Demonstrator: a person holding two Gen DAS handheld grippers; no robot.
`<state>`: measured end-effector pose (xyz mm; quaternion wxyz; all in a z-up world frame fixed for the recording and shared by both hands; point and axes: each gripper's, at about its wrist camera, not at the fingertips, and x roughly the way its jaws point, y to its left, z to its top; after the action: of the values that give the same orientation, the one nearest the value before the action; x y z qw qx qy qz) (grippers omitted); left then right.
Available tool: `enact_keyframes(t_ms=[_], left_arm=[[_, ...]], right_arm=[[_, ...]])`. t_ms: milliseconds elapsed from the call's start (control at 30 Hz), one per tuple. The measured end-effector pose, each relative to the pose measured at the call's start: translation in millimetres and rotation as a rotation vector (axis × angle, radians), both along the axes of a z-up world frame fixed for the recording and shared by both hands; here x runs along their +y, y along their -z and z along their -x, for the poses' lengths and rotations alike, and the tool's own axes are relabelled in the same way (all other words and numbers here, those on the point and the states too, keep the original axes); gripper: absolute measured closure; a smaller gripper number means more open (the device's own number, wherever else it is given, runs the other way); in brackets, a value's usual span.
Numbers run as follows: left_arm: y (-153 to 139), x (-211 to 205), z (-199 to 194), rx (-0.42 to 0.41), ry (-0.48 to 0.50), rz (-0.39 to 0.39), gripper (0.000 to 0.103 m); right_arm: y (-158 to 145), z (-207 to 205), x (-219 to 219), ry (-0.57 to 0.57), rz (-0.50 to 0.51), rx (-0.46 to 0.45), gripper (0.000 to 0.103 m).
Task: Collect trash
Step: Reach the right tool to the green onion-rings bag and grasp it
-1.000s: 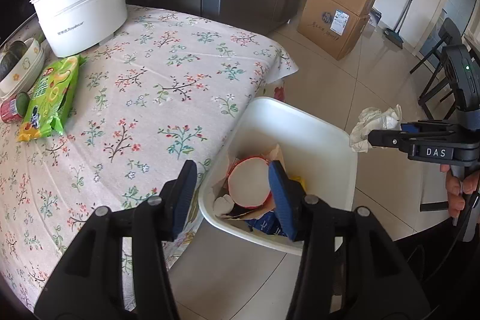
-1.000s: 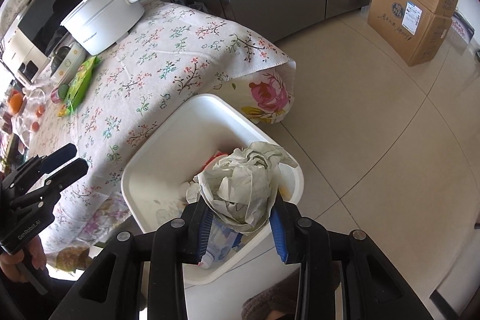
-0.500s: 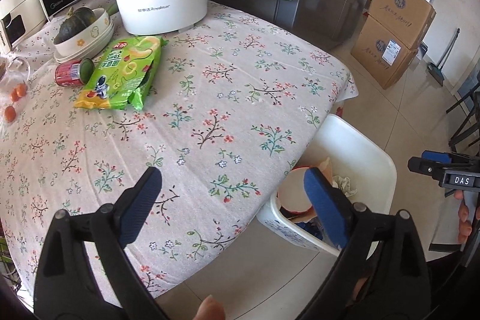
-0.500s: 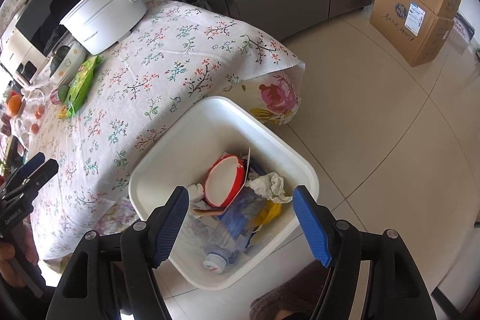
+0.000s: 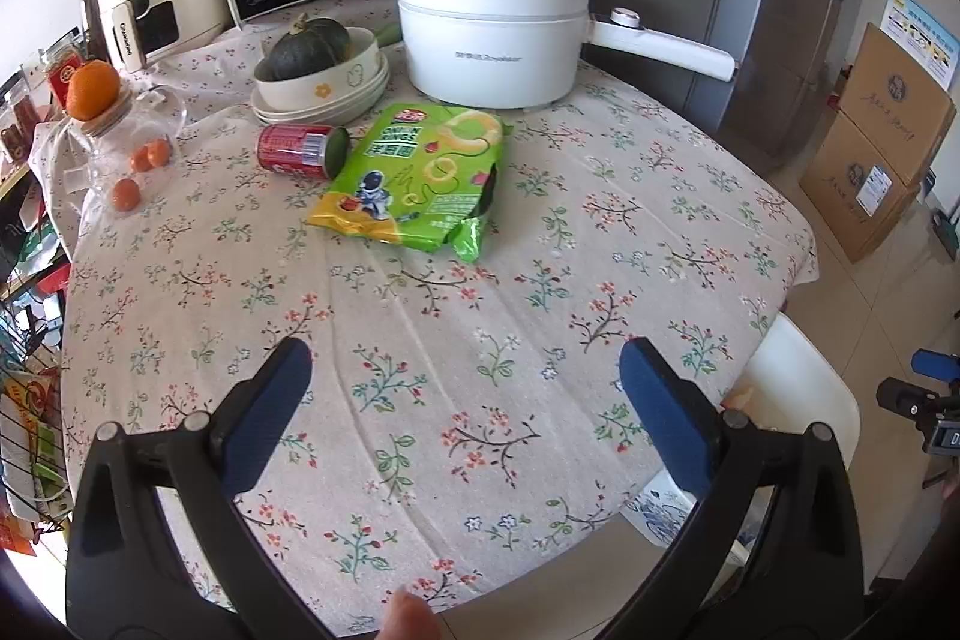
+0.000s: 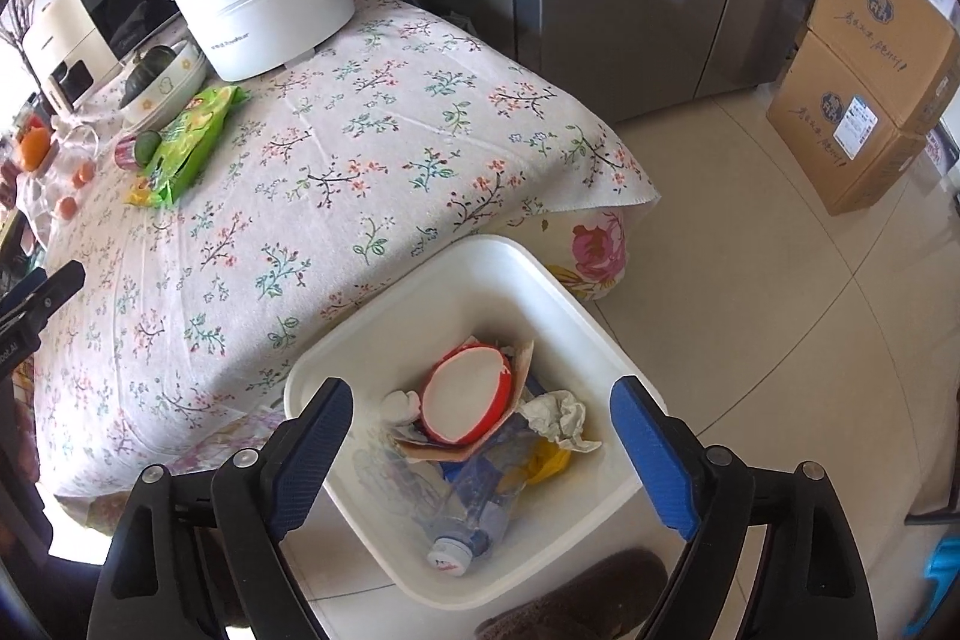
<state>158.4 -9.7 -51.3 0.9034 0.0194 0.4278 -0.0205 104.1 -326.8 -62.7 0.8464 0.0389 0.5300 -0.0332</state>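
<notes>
Green snack bag (image 5: 420, 178) lies at table's far side beside red can (image 5: 297, 150) | left gripper (image 5: 462, 400) wide, empty, jaws just opened, bag well beyond | right gripper (image 6: 480, 451) wide, just opened over white bin (image 6: 480, 274) | step: between pickups; next likely reaching for bag.

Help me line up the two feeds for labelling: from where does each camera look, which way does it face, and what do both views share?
Left wrist: sits on the left gripper, angled down across the floral table toward the snack bag, red can and white pot; jaws open, a fingertip at the bottom edge.
Right wrist: sits on the right gripper, looking steeply down into the white bin of trash beside the table; jaws open and empty.
Shared: table, pot, snack bag, bin; each view catches the other gripper at its edge.
</notes>
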Motion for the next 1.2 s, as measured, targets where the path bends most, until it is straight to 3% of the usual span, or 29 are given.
enact_keyframes(t_ms=[33,267,500,667,867,967,1200], left_arm=[[-1,8,-1,-0.014,-0.03,-0.007,0.001],[2,57,-12,-0.014,-0.148,-0.017,0.001],[5,103,-18,-0.028,-0.247,0.042,0.001],[12,130,-17,0.018,-0.283,0.055,0.001],[11,151,-7,0.012,-0.281,0.014,0.001],[8,163,-7,0.008,-0.285,0.032,0.001],[10,182,-14,0.032,-0.311,0.071,0.001]], right_arm=[[-2,-4,7,-0.014,0.013,-0.01,0.0],[-15,-37,59,-0.093,0.056,-0.055,0.0],[-13,-87,111,-0.112,-0.056,-0.096,0.0],[7,-124,152,-0.118,-0.141,-0.093,0.0],[40,-156,192,-0.093,-0.222,-0.104,0.0],[54,-166,210,-0.096,-0.263,-0.115,0.0],[72,-198,241,-0.125,-0.223,-0.161,0.001]])
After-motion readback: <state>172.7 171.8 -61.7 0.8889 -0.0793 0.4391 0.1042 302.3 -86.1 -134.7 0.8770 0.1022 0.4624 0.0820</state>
